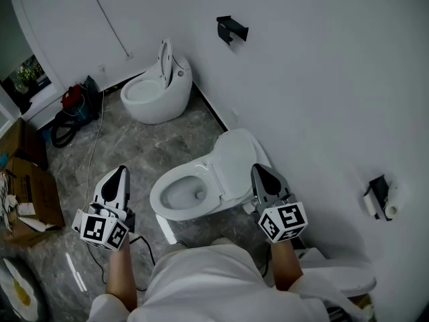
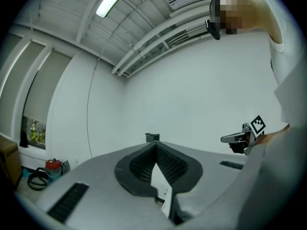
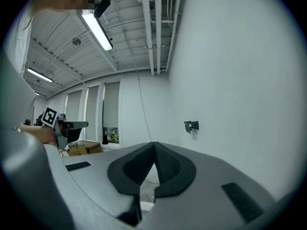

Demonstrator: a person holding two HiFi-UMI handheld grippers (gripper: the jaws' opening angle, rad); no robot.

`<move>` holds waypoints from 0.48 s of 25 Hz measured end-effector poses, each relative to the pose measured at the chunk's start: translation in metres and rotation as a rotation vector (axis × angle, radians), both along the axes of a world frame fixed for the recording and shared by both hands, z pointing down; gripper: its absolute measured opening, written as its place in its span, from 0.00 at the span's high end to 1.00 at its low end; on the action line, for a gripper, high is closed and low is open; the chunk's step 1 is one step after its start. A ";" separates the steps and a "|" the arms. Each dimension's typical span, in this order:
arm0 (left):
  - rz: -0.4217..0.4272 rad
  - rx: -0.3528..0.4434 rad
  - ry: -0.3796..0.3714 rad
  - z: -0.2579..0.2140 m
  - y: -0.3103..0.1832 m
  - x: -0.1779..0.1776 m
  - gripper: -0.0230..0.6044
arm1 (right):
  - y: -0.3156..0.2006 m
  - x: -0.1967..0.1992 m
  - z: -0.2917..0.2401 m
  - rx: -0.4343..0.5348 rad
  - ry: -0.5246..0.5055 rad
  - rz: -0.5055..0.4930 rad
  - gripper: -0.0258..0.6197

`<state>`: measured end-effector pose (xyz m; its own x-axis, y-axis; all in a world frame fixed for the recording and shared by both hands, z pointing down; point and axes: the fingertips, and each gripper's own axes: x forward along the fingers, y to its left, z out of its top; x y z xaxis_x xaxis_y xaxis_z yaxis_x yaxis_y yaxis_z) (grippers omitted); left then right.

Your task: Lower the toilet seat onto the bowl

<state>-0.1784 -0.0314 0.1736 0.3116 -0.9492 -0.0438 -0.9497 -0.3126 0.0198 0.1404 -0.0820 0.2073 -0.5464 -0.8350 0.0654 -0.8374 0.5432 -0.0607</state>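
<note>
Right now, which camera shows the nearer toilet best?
The head view: the nearer toilet lies between the left gripper and right gripper, seen from above, its seat raised toward the wall. Both gripper views look level at walls and ceiling; neither plainly shows the toilet.

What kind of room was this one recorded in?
Likely a bathroom mock-up or fixture test room, not a home bathroom: the near toilet and an egg-shaped toilet stand unpartitioned on one stone-patterned floor, a paper roll holder hangs on the wall, and cardboard boxes sit at the side.
</note>
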 end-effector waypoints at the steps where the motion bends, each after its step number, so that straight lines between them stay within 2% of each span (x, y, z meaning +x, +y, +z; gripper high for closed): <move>1: -0.002 0.004 -0.001 -0.002 0.003 -0.002 0.95 | 0.002 0.004 0.000 -0.001 0.003 0.013 0.96; 8: -0.038 0.020 -0.005 -0.004 0.020 -0.024 0.95 | 0.010 0.030 0.006 -0.029 0.017 0.100 0.96; 12: -0.040 0.015 0.017 -0.001 0.019 -0.034 0.95 | 0.011 0.025 0.009 -0.047 0.024 0.111 0.96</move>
